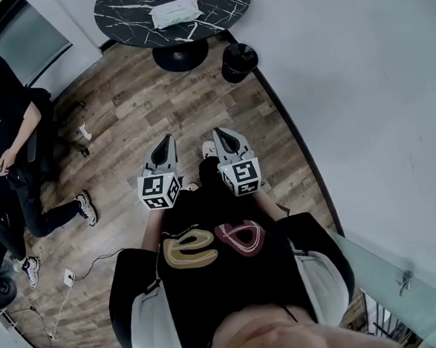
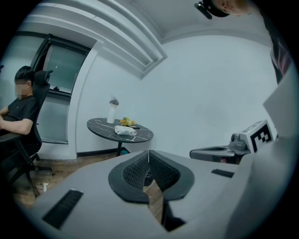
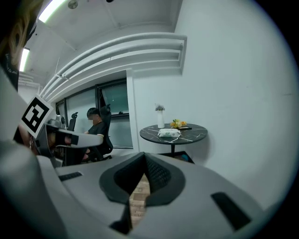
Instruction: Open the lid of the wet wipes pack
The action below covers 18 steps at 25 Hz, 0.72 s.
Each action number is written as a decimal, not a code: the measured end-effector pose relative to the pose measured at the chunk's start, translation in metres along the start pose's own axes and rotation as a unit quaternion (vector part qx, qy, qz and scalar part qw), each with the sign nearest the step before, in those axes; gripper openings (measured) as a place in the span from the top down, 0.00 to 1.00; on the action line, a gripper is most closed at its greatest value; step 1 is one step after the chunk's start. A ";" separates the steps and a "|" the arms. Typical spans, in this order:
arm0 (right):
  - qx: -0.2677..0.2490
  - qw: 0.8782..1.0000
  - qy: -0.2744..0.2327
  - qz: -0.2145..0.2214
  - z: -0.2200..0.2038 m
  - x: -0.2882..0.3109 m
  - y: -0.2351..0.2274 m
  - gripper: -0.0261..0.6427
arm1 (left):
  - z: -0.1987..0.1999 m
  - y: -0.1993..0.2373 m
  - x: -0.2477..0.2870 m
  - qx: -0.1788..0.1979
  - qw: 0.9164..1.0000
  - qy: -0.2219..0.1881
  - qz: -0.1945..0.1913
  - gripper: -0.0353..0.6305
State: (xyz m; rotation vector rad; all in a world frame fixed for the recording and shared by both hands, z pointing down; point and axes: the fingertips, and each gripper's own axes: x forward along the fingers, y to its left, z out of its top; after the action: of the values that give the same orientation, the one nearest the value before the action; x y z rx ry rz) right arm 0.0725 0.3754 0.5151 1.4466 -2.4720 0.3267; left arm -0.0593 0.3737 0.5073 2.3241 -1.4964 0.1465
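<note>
The wet wipes pack (image 1: 173, 13) is a pale soft packet lying flat on a round black marble table (image 1: 125, 20) far ahead of me. It also shows small in the left gripper view (image 2: 125, 131) and in the right gripper view (image 3: 168, 133). My left gripper (image 1: 167, 141) and right gripper (image 1: 220, 134) are held side by side at waist height over the wooden floor, well short of the table. Both point toward the table. Each has its jaws closed together with nothing between them (image 2: 149, 155) (image 3: 144, 158).
A black bin (image 1: 238, 60) stands on the floor by the table's foot. A white vase (image 2: 111, 112) and yellow flowers (image 2: 126, 122) stand on the table behind the pack. A person (image 1: 6, 125) sits in a chair at the left. A white wall (image 1: 361, 85) runs along the right.
</note>
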 end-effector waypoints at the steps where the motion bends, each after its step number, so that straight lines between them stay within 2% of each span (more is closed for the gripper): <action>1: 0.000 1.000 0.001 0.003 0.003 0.006 -0.007 0.94 | 0.003 0.000 0.008 0.000 1.000 0.001 0.001 0.92; 12: -0.021 0.999 0.000 0.044 0.032 0.082 -0.085 0.94 | 0.034 0.009 0.103 -0.005 0.999 -0.011 0.043 0.92; 18: -0.019 0.998 -0.004 0.052 0.046 0.107 -0.130 0.94 | 0.047 0.002 0.146 -0.007 0.999 -0.014 0.049 0.92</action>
State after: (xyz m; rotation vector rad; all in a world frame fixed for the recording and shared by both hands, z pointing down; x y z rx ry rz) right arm 0.1307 0.2108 0.5153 1.3096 -2.5527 0.2935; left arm -0.0036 0.2307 0.5057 2.2507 -1.6210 0.1296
